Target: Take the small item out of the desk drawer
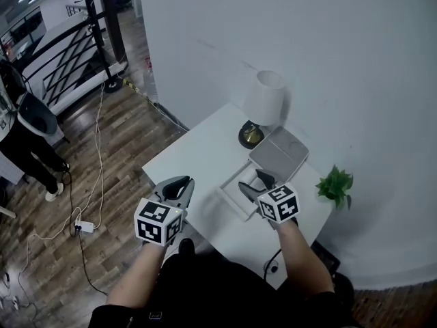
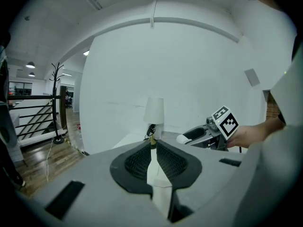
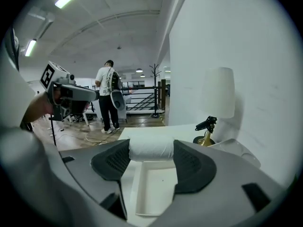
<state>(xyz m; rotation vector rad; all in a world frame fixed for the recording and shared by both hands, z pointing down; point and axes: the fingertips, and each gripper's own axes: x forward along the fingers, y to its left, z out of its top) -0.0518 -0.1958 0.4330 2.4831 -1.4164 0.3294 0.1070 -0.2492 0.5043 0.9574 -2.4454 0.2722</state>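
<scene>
The white desk (image 1: pixel 198 159) stands against a white wall and carries a table lamp (image 1: pixel 265 100) with a white shade and a brass-coloured base. Just beside the lamp sits a grey drawer unit (image 1: pixel 280 152), and a small green plant (image 1: pixel 335 185) stands at the far right edge. The unit's white drawer (image 3: pixel 156 188) is pulled open toward the person, and its floor shows bare. On the wood floor to the left are cables (image 1: pixel 99 149), a black coat rack (image 1: pixel 92 19) and a standing person (image 3: pixel 106 96), all well apart from the desk. The right gripper (image 3: pixel 151 150) hangs over the open drawer with its jaws clamped on a white roll (image 3: pixel 151 148) – one pad on each end. The roll's long axis runs level, straight across from jaw to jaw, and the roll is clear above the drawer. The left gripper (image 1: pixel 179 183) is off the desk's near-left edge, empty, with its jaws drawn together to a thin slit.
</scene>
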